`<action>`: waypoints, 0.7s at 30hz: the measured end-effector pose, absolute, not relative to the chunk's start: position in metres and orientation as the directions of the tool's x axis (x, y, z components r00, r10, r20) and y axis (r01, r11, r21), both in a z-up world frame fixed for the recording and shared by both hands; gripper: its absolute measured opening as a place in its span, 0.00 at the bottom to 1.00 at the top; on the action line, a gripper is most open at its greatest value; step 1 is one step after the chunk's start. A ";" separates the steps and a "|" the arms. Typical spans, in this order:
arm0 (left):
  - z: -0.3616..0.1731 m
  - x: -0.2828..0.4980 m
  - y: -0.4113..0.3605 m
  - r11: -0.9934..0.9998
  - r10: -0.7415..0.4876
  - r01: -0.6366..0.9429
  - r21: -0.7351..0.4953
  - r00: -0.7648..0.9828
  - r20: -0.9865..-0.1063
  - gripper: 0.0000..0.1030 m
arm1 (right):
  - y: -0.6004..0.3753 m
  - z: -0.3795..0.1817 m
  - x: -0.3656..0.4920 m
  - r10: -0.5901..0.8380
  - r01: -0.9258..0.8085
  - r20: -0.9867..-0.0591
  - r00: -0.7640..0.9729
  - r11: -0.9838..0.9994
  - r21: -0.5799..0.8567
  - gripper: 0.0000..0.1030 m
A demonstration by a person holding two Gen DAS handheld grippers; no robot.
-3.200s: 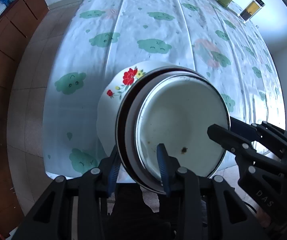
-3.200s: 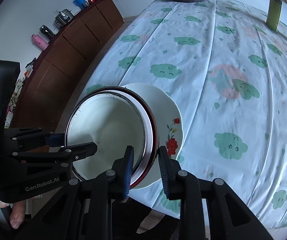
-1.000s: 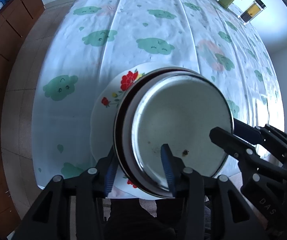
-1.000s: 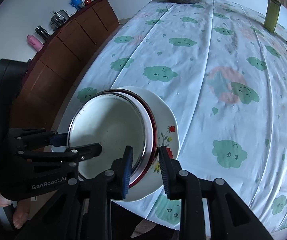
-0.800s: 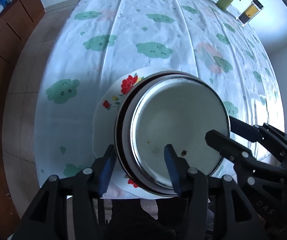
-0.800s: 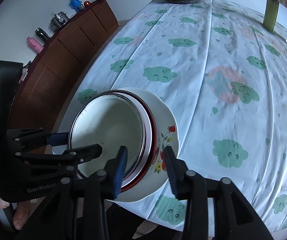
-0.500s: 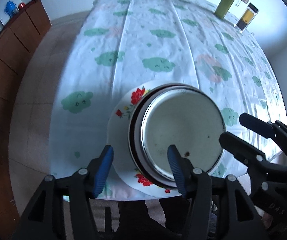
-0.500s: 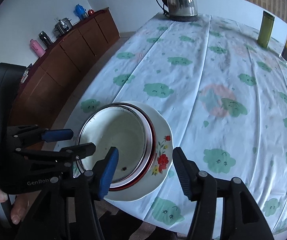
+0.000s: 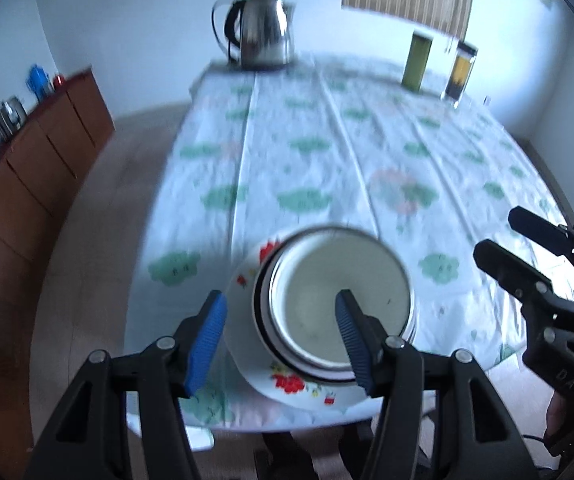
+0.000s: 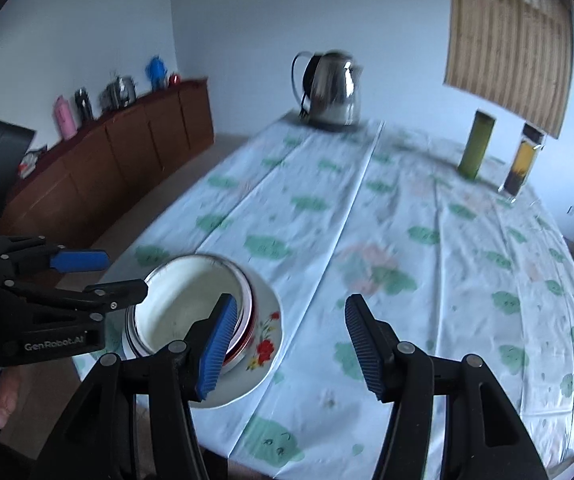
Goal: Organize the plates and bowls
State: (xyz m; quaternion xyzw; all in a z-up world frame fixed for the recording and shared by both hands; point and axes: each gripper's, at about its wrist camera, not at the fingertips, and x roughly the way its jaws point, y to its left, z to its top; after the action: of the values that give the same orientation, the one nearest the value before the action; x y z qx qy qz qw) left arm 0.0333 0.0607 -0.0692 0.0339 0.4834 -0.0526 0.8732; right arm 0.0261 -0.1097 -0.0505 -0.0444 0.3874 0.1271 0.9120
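Stack: a white bowl (image 9: 341,292) sits inside a dark-rimmed bowl (image 10: 245,320), and both rest on a flowered plate (image 9: 299,384), at the near edge of the tabletop (image 9: 327,160).
Plate: white with red flowers on its rim; it slightly overhangs the tabletop's near edge.
Left claw (image 9: 281,334): spread wide, holding nothing. In its own view one blue pad lies over the white bowl's inside and the other left of the plate; whether they touch anything cannot be told.
Right claw (image 10: 287,346): spread wide, holding nothing, to the right of the stack. Its left pad overlaps the bowls' rims in its own view; the right pad is over bare cloth.
Claws together: the left one shows at the left of the stack in the right wrist view, the right one at the right of the stack in the left wrist view.
Cloth: pale, with green cloud prints and long fold lines.
Kettle (image 10: 329,92): shiny metal, at the tabletop's far end, well apart from the stack.
Green tin (image 10: 477,144): upright, far right of the kettle.
Jar (image 10: 523,160): dark-capped, amber contents, just beside the tin.
Cabinet (image 10: 127,148): brown wood, left of the tabletop, with bottles on top.
Sharpness: both views are motion-blurred.
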 end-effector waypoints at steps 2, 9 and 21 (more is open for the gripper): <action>-0.059 0.029 0.060 0.993 -0.057 0.120 0.017 0.586 -0.808 0.64 | -0.116 -0.043 0.022 0.189 -0.243 -0.682 0.706 0.970 0.016 0.57; -0.043 0.024 0.057 0.992 -0.074 0.125 0.010 0.648 -0.758 0.70 | -0.129 -0.025 0.011 0.167 -0.189 -0.599 0.783 0.982 0.027 0.62; -0.038 0.020 0.055 0.991 -0.066 0.128 0.026 0.659 -0.749 0.70 | -0.130 -0.018 0.002 0.169 -0.186 -0.576 0.800 0.982 0.030 0.65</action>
State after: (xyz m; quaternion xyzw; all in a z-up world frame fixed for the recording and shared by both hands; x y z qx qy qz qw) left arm 0.0204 0.0548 -0.0380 0.0381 0.4093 -0.0533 0.9100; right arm 0.0020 -0.1304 -0.0179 -0.0143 0.3021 0.0937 0.9486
